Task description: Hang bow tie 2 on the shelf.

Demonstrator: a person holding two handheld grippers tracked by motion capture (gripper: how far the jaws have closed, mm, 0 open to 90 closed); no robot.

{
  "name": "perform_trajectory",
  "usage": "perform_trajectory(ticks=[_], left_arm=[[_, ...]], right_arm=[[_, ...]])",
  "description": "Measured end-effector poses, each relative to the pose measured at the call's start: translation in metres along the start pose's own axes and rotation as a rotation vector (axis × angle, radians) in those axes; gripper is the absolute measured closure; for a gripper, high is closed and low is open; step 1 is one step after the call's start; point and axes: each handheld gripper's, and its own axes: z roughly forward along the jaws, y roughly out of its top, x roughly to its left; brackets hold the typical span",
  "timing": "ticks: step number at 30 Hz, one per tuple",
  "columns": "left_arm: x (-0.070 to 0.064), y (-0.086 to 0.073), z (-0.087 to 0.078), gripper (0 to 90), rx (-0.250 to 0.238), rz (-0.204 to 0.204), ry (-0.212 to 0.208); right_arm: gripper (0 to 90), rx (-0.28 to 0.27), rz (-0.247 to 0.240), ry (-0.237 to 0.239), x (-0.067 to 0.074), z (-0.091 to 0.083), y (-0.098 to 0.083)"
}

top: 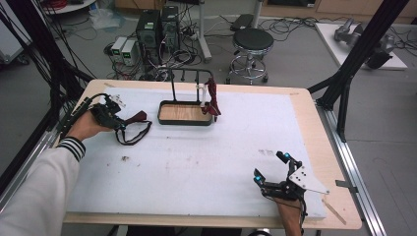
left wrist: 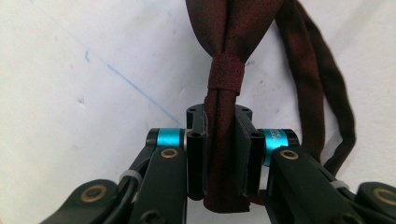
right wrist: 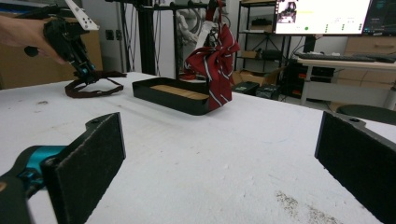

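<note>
Grey floor ran behind the wooden table, cables tangled across it. A black round stool stood beyond the far edge, computer towers to its left. Black frame posts rose at the right. Shelving and a lit monitor lined the far wall.

Rack amid open tabletop

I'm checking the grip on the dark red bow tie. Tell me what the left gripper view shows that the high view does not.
Left gripper view: the left tongs pinch one wing of the dark red bow tie just short of its knot band.

High view: the black rack tray with a striped bow tie hanging, and the open right tongs.

Both: bow tie, strap loop, white table cover.
</note>
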Motion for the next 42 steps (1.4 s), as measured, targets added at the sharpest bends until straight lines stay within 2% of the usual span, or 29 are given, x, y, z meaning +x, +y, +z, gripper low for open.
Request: perform_trajectory(ticks=[4, 7, 11, 14, 18, 26, 29, 35, 42], left_arm=[[-0.006, 0.004, -0.007, 77.1, -0.068, 0.004, -0.005], [-0.010, 0.006, -0.013, 77.1, -0.092, 0.030, -0.006], [-0.015, 0.008, -0.019, 77.1, -0.144, 0.021, -0.005], [-0.016, 0.010, -0.026, 77.1, -0.168, 0.036, -0.009], [-0.022, 0.013, -0.035, 77.1, -0.238, 0.032, -0.022], [-0.032, 0.024, -0.049, 77.1, -0.358, 0.057, -0.018], [-0.035, 0.027, -0.051, 77.1, -0.378, 0.067, -0.016], [-0.038, 0.033, -0.056, 77.1, -0.436, 0.060, -0.025], [-0.041, 0.048, -0.071, 77.0, -0.514, 0.073, -0.019]], right_arm=[[0.7, -0.001, 0.000, 0.001, 0.000, 0.000, 0.000], [0.7, 0.000, 0.002, 0.000, 0.000, 0.000, 0.000], [0.7, 0.001, 0.000, -0.001, 0.000, 0.000, 0.000], [0.7, -0.002, -0.003, 0.000, 0.000, 0.000, 0.000], [0.7, -0.002, -0.002, 0.000, 0.000, -0.001, 0.000], [0.7, -0.005, -0.005, -0.001, 0.000, 0.000, 0.000], [0.7, -0.006, -0.004, -0.001, 0.000, -0.001, 0.000], [0.7, -0.011, -0.004, -0.002, -0.001, -0.001, -0.001], [0.7, -0.012, -0.003, -0.001, -0.001, -0.001, -0.001]])
